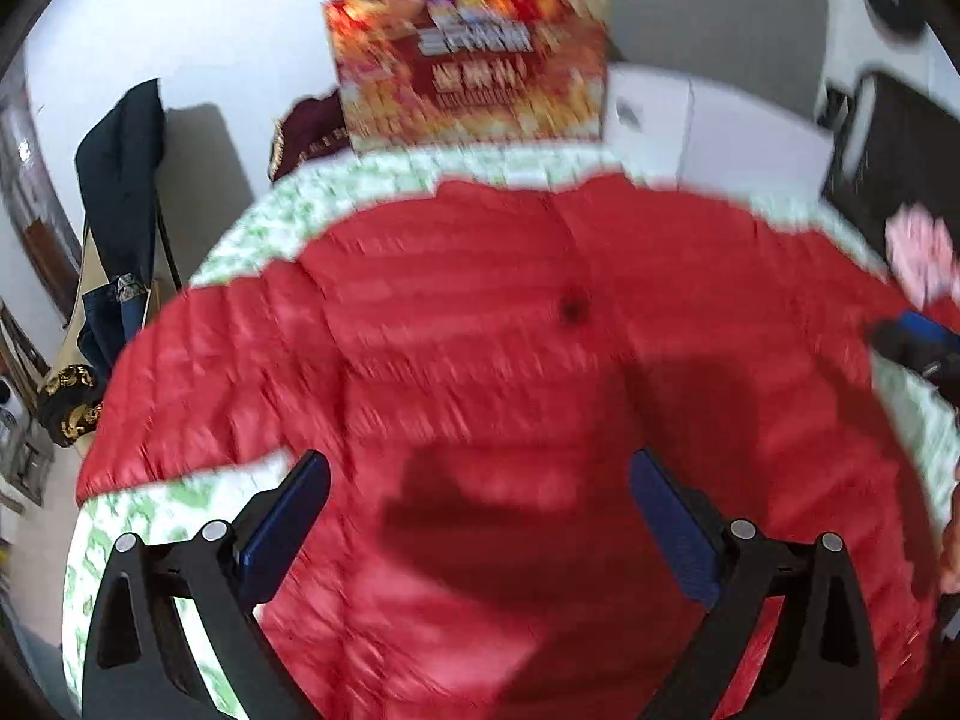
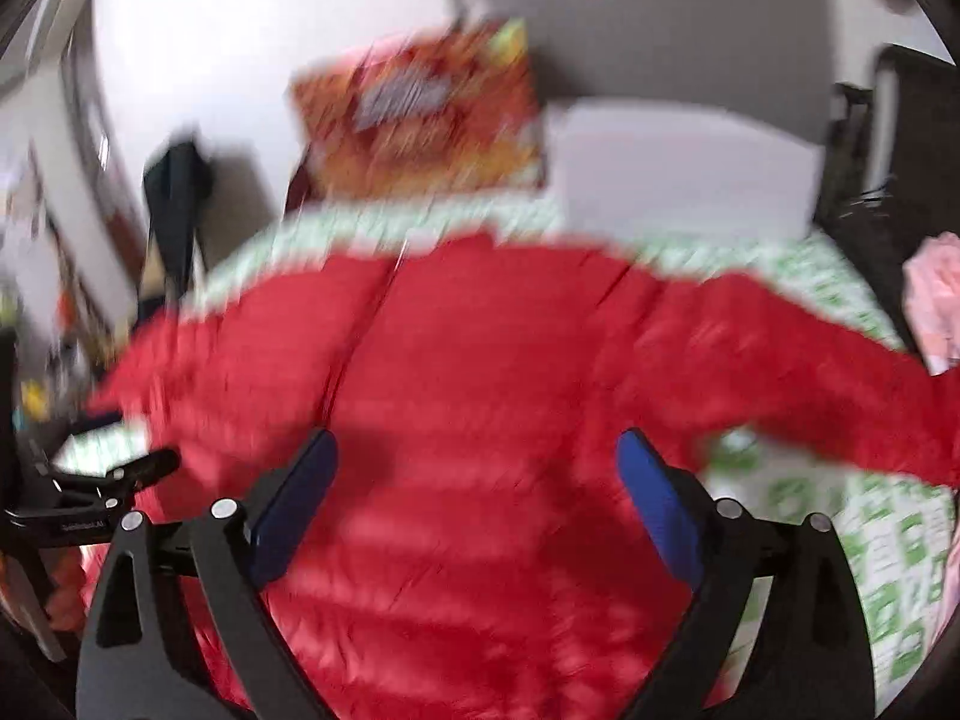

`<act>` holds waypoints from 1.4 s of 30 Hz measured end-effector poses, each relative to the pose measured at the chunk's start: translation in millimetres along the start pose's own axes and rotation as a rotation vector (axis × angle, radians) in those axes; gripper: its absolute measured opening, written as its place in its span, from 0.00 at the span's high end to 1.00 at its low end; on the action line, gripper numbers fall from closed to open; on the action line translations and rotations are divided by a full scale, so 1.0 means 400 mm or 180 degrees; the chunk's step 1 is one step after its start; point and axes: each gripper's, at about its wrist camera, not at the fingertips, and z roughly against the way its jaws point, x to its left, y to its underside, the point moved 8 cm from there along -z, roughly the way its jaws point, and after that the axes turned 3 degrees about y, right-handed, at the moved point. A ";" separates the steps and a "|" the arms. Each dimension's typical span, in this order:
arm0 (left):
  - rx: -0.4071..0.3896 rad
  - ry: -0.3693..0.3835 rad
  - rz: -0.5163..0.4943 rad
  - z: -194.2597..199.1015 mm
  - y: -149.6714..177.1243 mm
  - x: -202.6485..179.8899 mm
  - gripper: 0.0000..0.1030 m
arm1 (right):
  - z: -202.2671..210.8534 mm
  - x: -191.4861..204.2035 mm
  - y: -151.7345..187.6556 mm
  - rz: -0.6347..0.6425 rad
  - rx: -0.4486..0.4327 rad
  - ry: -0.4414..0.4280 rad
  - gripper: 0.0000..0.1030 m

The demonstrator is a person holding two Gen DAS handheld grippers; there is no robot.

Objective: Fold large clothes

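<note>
From the left wrist view, we see our left claw (image 1: 480, 498) wide open, with nothing in it. Under it a big red coat (image 1: 480, 372) lies spread out flat on a table (image 1: 252, 228) with a white and green cloth. The coat covers most of the table. Behind the table a red and gold box (image 1: 474, 60) leans by the white wall (image 1: 198, 30). A white box (image 1: 708, 126) sits next to it. A dark cloth (image 1: 123, 162) hangs over a chair on the left. Something pink (image 1: 924, 252) sits at the right edge. The picture is blurry.

From the right wrist view, we see our right claw (image 2: 477, 492) wide open too, and it holds nothing. The coat (image 2: 468, 360) lies below it, and one sleeve (image 2: 828, 396) stretches out to the right over the cloth (image 2: 888, 540). The left claw (image 2: 114, 480) peeks in at the left edge, above the coat. The red and gold box (image 2: 420, 114) and the white box (image 2: 684, 162) stand behind the table. This picture is very blurry.
</note>
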 end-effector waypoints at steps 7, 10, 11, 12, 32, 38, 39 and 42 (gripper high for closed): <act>0.0201 -0.0128 -0.0315 -0.009 0.188 -0.001 0.03 | -0.001 0.005 0.252 0.0446 0.0555 0.0094 0.09; 0.0151 -0.0141 -0.0285 0.041 0.262 0.048 0.03 | 0.067 -0.085 0.320 0.0244 0.0618 0.0150 0.08; 0.0132 -0.0137 -0.0212 0.058 0.290 0.080 0.03 | 0.092 -0.113 0.343 0.0171 0.0626 0.0167 0.08; 0.0129 -0.0125 -0.0147 0.076 0.312 0.102 0.03 | 0.116 -0.147 0.363 0.0102 0.0629 0.0227 0.08; -0.1115 -0.0200 -0.0327 0.569 0.331 -0.037 0.03 | 0.680 0.071 0.314 0.0214 -0.1082 -0.0396 0.13; -0.0601 -0.0310 -0.0728 0.364 0.427 -0.141 0.03 | 0.456 0.175 0.456 0.0564 -0.0278 -0.0369 0.13; -0.0473 -0.0386 -0.0742 0.324 0.448 -0.135 0.03 | 0.410 0.168 0.481 0.0517 -0.0102 -0.0336 0.13; -0.0244 -0.0090 -0.0505 0.234 0.501 -0.094 0.03 | 0.295 0.102 0.577 0.0211 0.0405 -0.0318 0.13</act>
